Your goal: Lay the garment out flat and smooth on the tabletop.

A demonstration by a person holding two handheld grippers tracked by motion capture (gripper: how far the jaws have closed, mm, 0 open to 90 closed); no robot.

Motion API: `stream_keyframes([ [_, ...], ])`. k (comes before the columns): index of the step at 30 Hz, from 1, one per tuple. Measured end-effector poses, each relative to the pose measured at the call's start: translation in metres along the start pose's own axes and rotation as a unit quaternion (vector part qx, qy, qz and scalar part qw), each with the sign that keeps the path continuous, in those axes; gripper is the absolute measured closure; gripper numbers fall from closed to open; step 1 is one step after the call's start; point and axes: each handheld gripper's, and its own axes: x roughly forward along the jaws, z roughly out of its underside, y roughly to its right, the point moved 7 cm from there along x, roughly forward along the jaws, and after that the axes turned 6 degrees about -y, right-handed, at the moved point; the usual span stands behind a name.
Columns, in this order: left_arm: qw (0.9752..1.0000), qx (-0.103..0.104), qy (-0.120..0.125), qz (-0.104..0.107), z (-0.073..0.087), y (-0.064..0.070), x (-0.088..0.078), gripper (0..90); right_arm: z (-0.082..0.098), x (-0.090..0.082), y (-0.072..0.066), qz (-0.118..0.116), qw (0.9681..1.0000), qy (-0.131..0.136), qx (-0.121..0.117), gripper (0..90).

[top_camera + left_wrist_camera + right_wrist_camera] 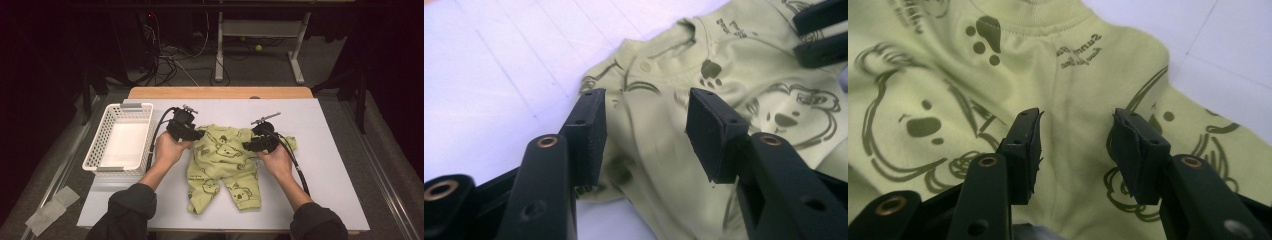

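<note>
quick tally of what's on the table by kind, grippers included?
Green baby romper: 1
White basket: 1
Grippers: 2, left gripper and right gripper, both open over the romper
Total: 4

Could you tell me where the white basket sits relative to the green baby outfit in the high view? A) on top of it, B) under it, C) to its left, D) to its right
C: in the high view the basket stands on the table by the left edge, apart from the outfit, which lies spread flat in the middle.
</note>
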Motion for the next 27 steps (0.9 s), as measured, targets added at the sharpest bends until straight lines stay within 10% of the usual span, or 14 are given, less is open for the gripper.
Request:
stream_keyframes([
  [5, 0.9999, 0.008, -0.012, -0.007, -0.006, 0.000, -0.005, 47.9, 0.002, 0.007, 0.000, 0.005, 0.9999, -0.015, 0.001, 56.8],
  [16, 0.9912, 0.001, -0.131, 0.021, 0.008, 0.002, 0.064, 50.1, 0.000, 0.012, -0.001, 0.018, 0.9987, -0.042, -0.020, 73.9],
  [18, 0.9918, 0.015, -0.127, 0.000, 0.007, 0.003, 0.064, 56.7, 0.000, 0.012, -0.002, 0.011, 0.9986, -0.046, -0.025, 81.3],
  [27, 0.9957, -0.022, -0.086, 0.026, -0.004, -0.005, 0.058, 74.2, -0.016, 0.010, -0.003, 0.045, 0.9972, -0.035, -0.048, 88.0],
])
